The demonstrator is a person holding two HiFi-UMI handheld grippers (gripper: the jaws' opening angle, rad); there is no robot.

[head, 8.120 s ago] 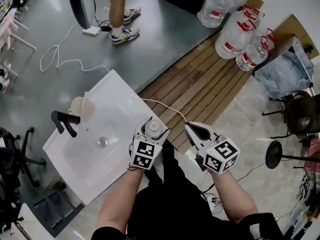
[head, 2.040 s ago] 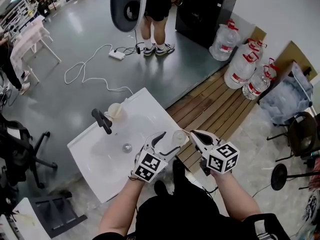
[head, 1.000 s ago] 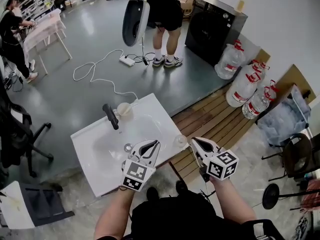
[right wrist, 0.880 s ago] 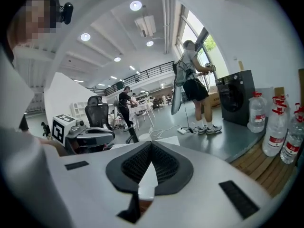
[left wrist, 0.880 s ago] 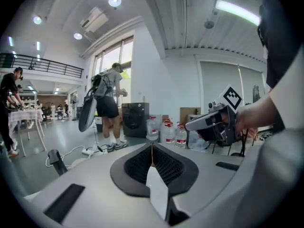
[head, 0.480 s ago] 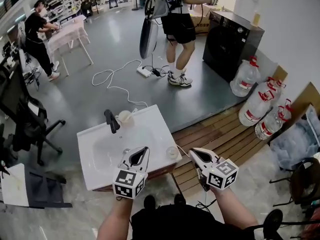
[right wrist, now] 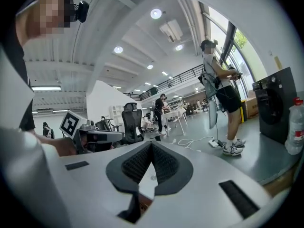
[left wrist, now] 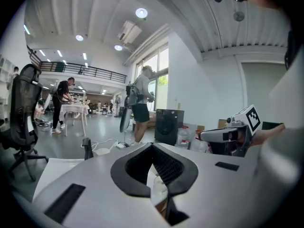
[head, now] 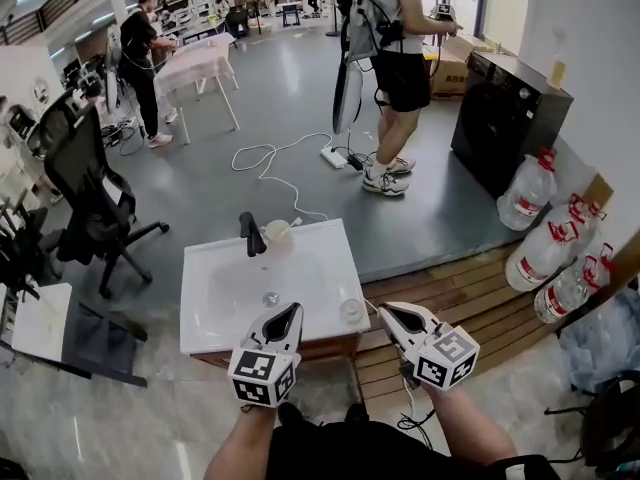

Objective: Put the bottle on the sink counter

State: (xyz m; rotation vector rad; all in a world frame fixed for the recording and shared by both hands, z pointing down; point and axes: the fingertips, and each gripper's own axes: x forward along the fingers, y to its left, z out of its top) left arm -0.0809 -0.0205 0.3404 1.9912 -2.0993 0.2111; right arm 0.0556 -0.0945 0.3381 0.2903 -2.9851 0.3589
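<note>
I see one bottle on the sink counter's near right corner, close to my two closed, empty grippers, left gripper and right gripper, with maybe three jugs by the wall.

The white sink counter stands on the floor. A black faucet rises at its far edge, with a pale round container just right of it. The bottle stands on the near right corner.

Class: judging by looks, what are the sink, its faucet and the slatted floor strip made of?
Sink: smooth glossy white, likely ceramic or resin. Faucet: matte black, probably coated metal. Slatted floor strip: brown boards with gaps, seemingly wood.
</note>
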